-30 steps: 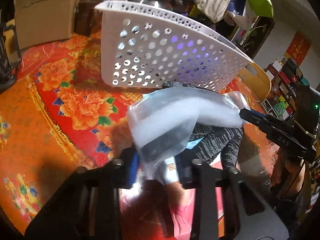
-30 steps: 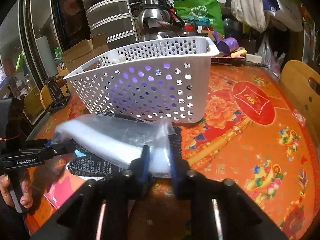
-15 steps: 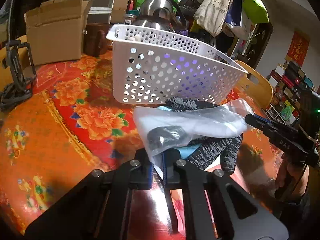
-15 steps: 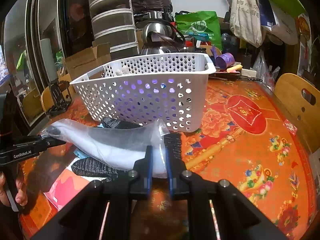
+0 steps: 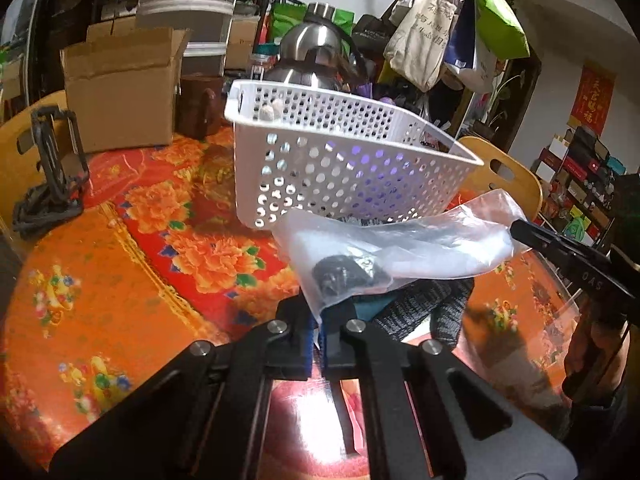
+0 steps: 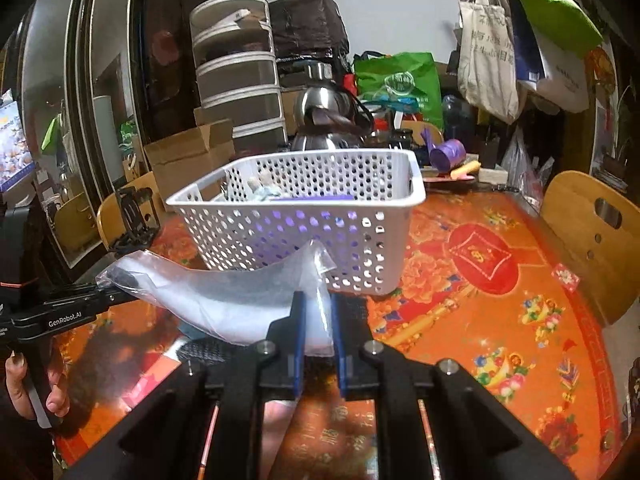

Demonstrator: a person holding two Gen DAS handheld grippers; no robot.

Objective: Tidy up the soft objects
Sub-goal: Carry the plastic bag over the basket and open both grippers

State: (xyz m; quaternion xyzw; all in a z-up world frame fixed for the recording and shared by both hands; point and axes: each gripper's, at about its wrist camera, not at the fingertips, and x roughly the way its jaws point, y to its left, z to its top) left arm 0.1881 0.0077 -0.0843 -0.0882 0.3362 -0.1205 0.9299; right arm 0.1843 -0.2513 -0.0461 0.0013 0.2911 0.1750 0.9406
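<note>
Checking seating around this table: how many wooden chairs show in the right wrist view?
2: one wooden chair at the table's right edge, one chair back at the left behind the white basket, partly hidden by a black stand. Others may sit out of frame.

Your left gripper (image 5: 321, 328) is clamped, blue pads nearly together, pinching thin plastic at one end. Your right gripper (image 6: 318, 320) is closed less tightly, pads parted slightly around the other end. Both point inward, roughly level, facing each other.
</note>
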